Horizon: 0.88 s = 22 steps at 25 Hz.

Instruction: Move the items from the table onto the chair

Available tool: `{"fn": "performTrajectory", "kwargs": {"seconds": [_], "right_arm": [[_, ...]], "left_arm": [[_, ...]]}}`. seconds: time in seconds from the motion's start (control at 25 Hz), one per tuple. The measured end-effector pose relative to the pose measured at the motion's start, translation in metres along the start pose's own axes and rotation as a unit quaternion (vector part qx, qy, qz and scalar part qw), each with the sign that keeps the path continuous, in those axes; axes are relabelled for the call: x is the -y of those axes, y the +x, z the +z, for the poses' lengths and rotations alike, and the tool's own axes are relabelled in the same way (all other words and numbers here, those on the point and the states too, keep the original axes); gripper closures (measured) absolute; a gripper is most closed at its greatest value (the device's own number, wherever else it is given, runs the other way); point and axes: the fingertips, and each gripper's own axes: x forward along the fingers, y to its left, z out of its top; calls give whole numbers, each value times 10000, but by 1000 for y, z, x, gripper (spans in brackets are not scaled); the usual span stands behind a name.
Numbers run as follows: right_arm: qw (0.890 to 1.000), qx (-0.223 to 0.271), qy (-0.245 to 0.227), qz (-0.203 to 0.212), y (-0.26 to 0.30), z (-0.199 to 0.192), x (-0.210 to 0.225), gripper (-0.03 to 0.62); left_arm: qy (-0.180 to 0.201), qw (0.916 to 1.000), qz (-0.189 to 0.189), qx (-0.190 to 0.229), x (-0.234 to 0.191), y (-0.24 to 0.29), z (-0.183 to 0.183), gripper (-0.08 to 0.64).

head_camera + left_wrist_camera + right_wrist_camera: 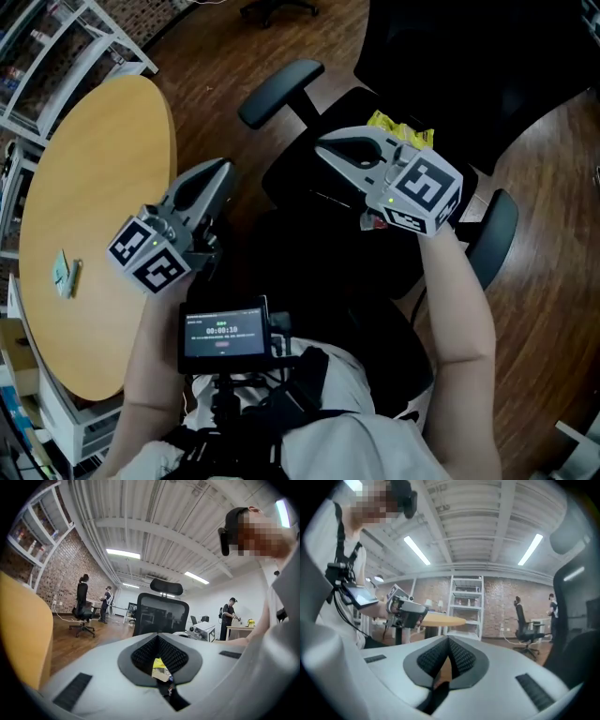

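Desk: one round wooden desk (103, 187), at the left of the head view.
On the desk: one small greenish item (64, 274) near the far-left edge, too small to tell what it is.
Chair: one black office chair (300, 178) with two armrests, just right of the desk and in front of the person.
On the chair: one yellow packet (401, 131) on the seat near the backrest, partly hidden by the right gripper's body.
Left claw (223, 171): held level between desk and chair. Its tips are together and clamp nothing. In the left gripper view the yellow packet shows through the slot under the tips, lying beyond them.
Right claw (326, 148): held level over the seat. Its tips are together with nothing between them, and the desk's wood shows through the slot.
The pair: two claws, well apart, angled toward each other.
Screen: one small lit screen (225, 336) at the person's chest.
Shelf unit: one white shelf unit (66, 47) beyond the desk.
Bystanders (82, 597): three in the left gripper view, two by the brick wall and one at the far right.
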Motion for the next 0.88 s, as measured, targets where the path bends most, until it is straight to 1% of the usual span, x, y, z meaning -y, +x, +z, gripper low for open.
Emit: {"fn": "performTrajectory", "kwargs": {"seconds": [0.04, 0.12, 0.2, 0.28, 0.4, 0.56, 0.6, 0.68, 0.8, 0.88], "right_arm": [[9994, 212, 195, 205, 5, 4, -3, 592], [9966, 460, 540, 423, 19, 2, -3, 592], [9933, 647, 770, 569, 40, 3, -6, 592], [9872, 882, 994, 885, 63, 8, -22, 592], [9719, 1260, 1414, 1396, 94, 12, -52, 592], [9462, 1803, 2069, 1714, 112, 24, -70, 592], [9417, 1924, 2123, 1764, 113, 34, -70, 592], [9373, 2136, 2074, 1812, 119, 63, -74, 592], [9405, 2189, 1807, 1868, 140, 116, -100, 592], [9430, 2117, 1573, 2031, 156, 138, -118, 592]], "left_arm": [[76, 9999, 53, 40, 2, -6, 6, 549], [280, 9995, 102, 100, 7, -14, 17, 549], [483, 9986, 101, 184, 10, -20, 31, 549], [585, 9978, 165, 261, 11, -29, 41, 549], [599, 9968, 393, 345, 11, -43, 47, 549], [670, 9945, 700, 407, 14, -58, 53, 549], [698, 9940, 717, 444, 15, -62, 56, 549], [780, 9930, 693, 546, 16, -79, 66, 549], [977, 9894, 912, 566, 12, -132, 85, 549], [1102, 9864, 1132, 462, 8, -157, 85, 549]]}}
